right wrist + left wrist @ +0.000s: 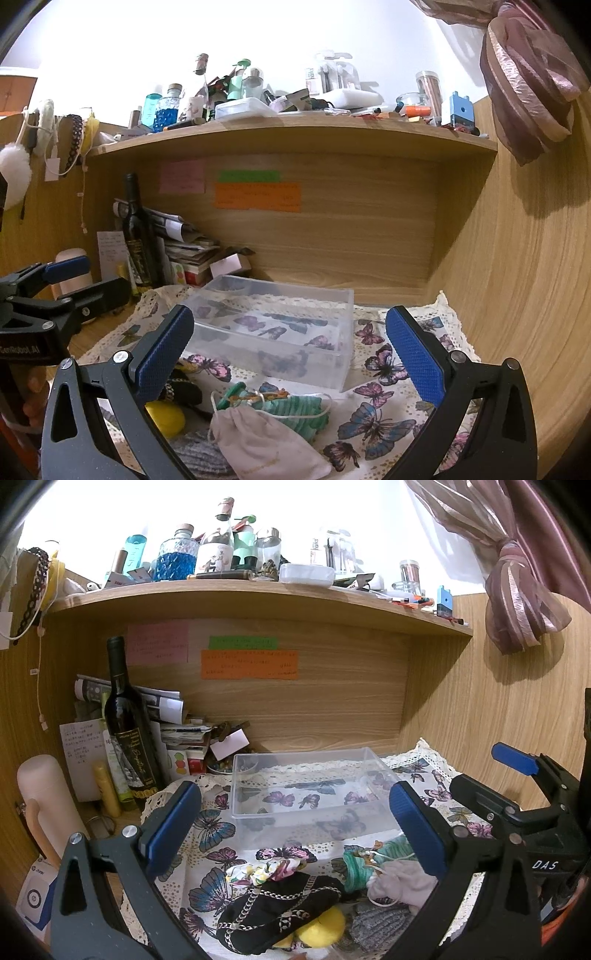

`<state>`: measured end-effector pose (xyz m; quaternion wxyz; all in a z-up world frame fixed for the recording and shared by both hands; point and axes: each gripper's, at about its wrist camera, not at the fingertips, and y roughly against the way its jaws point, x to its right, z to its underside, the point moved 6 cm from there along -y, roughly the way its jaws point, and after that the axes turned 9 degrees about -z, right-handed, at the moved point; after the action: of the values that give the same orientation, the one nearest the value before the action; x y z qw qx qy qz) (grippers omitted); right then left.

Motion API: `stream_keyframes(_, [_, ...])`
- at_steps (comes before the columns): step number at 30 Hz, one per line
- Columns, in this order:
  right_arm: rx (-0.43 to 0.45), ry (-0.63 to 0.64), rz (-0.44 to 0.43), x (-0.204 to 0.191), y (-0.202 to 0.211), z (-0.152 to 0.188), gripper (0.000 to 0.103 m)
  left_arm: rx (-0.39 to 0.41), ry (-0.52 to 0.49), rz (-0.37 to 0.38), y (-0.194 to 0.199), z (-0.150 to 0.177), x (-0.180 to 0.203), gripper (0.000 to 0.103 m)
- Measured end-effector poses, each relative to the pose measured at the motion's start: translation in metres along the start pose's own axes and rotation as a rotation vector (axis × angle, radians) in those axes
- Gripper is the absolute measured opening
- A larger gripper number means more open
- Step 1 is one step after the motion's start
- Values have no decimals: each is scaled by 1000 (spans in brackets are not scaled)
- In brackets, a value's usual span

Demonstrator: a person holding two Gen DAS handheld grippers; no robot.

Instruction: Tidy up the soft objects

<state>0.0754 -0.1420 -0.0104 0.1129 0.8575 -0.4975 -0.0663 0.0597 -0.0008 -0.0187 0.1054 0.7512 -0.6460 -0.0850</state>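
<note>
Soft objects heaped at near edge of butterfly cloth [373, 424]: black chain-print pouch [273, 915], floral scrunchie [266, 871], green knit [295, 406], drawstring bag [262, 443], yellow plush [166, 417]. Clear bin [306, 786] behind, empty. Left gripper [295, 830] and right gripper [291, 354] both spread wide, holding nothing. Sorting apparently not begun; next requires lowering onto one item, closing, transferring to bin.

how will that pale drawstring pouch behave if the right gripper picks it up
The pale drawstring pouch looks like thin wrinkled cloth, so it will probably sag and fold rather than hold its shape. It lies fairly flat, so it is likely light. Its loose cord drapes over the green knit item and may snag it.
</note>
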Motion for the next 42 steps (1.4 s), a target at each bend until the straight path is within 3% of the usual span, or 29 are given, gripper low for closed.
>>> stream_keyframes(42, [-5,-11,-9,1,-1,1,103,0,-13,14,3,-1,6,103])
